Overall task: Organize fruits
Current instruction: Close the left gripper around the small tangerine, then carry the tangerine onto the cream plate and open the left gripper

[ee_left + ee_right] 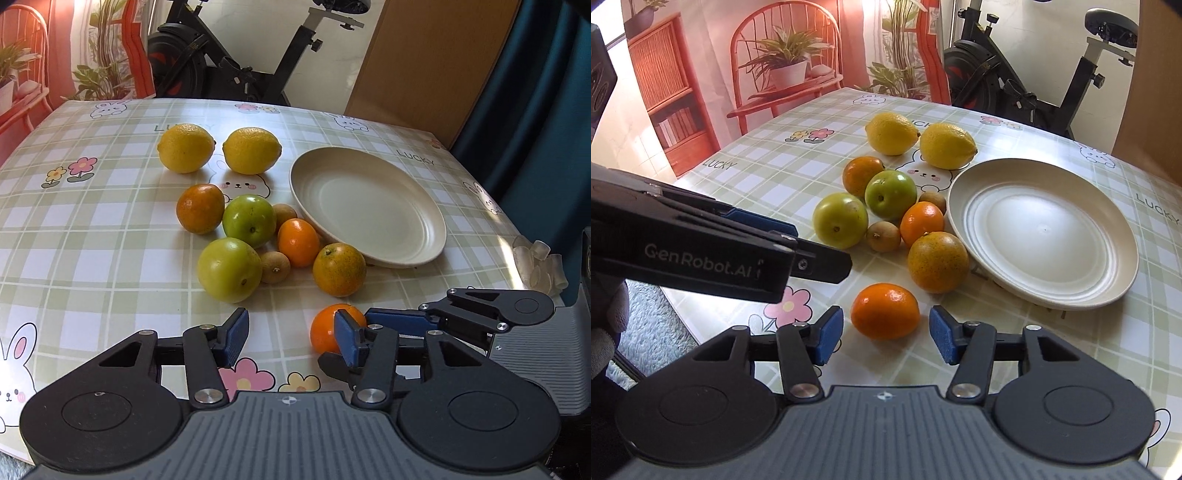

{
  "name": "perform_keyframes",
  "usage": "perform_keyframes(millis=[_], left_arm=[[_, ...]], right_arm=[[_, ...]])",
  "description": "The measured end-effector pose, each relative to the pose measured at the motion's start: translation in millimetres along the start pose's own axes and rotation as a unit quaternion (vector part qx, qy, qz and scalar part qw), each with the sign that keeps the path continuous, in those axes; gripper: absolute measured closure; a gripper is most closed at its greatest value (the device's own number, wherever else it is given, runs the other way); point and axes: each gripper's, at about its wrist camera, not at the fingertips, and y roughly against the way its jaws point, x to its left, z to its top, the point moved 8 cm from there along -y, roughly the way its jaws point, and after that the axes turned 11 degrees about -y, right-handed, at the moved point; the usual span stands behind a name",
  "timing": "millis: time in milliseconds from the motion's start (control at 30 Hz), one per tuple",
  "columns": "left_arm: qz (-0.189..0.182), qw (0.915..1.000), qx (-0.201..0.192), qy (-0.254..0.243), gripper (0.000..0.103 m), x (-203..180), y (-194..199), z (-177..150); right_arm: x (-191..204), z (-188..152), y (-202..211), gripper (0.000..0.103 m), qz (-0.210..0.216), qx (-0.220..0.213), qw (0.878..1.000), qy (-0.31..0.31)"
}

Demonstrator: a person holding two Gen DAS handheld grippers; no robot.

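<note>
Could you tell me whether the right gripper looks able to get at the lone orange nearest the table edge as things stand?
Probably yes: the lone orange lies just ahead of the right gripper, apart from the other fruit, with nothing between the open fingers and it.

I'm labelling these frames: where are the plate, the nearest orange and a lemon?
plate (975, 206), right wrist view, on its left rim.
nearest orange (885, 311), right wrist view, centre of its skin.
lemon (185, 148), left wrist view, middle of the left one.

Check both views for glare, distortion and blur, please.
Left wrist: sun glare washes the tablecloth near the right edge; fisheye bends the table's far edge; fruit sharp. Right wrist: soft sheen on the cream plate; the left gripper looms large; no motion blur.
</note>
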Motion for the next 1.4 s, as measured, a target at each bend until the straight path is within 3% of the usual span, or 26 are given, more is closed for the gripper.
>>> perform_keyframes(millis=[233,467,700,1067,1400], left_arm=[[-0.049,0.9988,0.003,0.001,0.055,-8,-11,-1],[-0.070,0.9975,0.009,-0.004,0.055,-14,-18,-1],[-0.098,0.9951,0.015,-0.005,0.067,-20,-27,-1],[-0.097,0.9951,0.013,-0.012,0.067,-23,-24,2],[-0.088,0.9943,-0.037,-0.048,0.067,-41,-2,41]], right_arm=[[-7,-3,-5,0.055,0.014,0.004,1.000,-0.020],[-8,-3,-7,0.055,0.021,0.007,0.999,-0.025],[-9,-4,-7,0.055,0.024,0.006,0.999,-0.025],[-8,-4,-5,0.056,0.017,0.004,1.000,-0.021],[-16,17,23,0.056,-0.002,-0.052,0.998,-0.032]])
